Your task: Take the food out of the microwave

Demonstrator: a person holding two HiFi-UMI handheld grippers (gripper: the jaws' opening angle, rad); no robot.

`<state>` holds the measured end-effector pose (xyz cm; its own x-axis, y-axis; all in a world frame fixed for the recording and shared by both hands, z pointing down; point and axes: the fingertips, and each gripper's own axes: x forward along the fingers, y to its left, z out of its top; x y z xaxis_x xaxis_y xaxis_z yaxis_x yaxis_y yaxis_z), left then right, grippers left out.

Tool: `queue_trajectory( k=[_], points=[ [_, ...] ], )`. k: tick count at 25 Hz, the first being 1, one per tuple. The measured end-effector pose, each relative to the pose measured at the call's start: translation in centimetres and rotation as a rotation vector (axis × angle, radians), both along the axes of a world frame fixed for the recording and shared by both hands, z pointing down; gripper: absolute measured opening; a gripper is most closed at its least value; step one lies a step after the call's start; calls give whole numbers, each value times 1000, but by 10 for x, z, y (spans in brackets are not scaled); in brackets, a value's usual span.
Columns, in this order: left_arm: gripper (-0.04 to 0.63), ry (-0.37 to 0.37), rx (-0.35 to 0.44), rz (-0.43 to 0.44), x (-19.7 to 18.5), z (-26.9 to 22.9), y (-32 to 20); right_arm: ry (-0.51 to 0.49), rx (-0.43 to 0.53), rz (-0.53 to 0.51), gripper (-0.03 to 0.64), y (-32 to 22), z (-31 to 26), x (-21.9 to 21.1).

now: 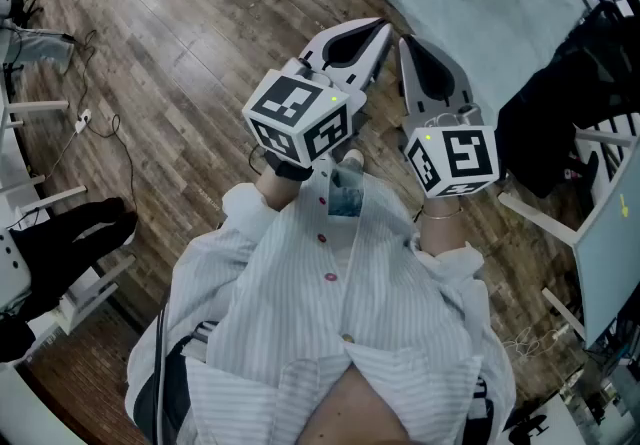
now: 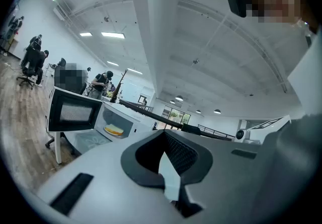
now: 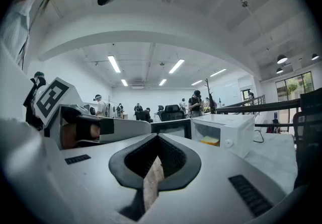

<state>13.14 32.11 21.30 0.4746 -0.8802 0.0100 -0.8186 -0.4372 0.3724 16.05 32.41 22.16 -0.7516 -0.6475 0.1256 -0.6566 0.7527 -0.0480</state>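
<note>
Yellow food point(image 2: 114, 130) sits inside a white microwave point(image 2: 132, 117) whose door point(image 2: 73, 112) stands open, on a cloth-covered table point(image 2: 88, 141). Well apart from it, the left gripper point(image 1: 376, 33) and right gripper point(image 1: 408, 49) are side by side before the person's shirt point(image 1: 330, 313), each with jaws together, holding nothing.

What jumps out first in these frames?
The left tongs and right tongs are side by side in front of the person's chest, over a wooden floor. Both are shut and empty. Ahead in the left gripper view, the microwave has its door open, with yellow food inside.
</note>
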Motion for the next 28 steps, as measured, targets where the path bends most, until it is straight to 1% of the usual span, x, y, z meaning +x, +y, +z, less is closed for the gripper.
queue_trajectory(
  k=[9,16,22,28],
  points=[
    [8,-3,13,-4,17,-1,6,-16,7,1,29,5,-1,20],
    [8,-6,11,-36,21,2,14,-15,3,-29,29,13,3,26],
    [8,3,7,-61,6,7,8,-13,-10,-42,29,6,10,14],
    [8,11,8,-59,-26,11,-23,-11,-22,-33,29,-25,17,-16]
  ],
)
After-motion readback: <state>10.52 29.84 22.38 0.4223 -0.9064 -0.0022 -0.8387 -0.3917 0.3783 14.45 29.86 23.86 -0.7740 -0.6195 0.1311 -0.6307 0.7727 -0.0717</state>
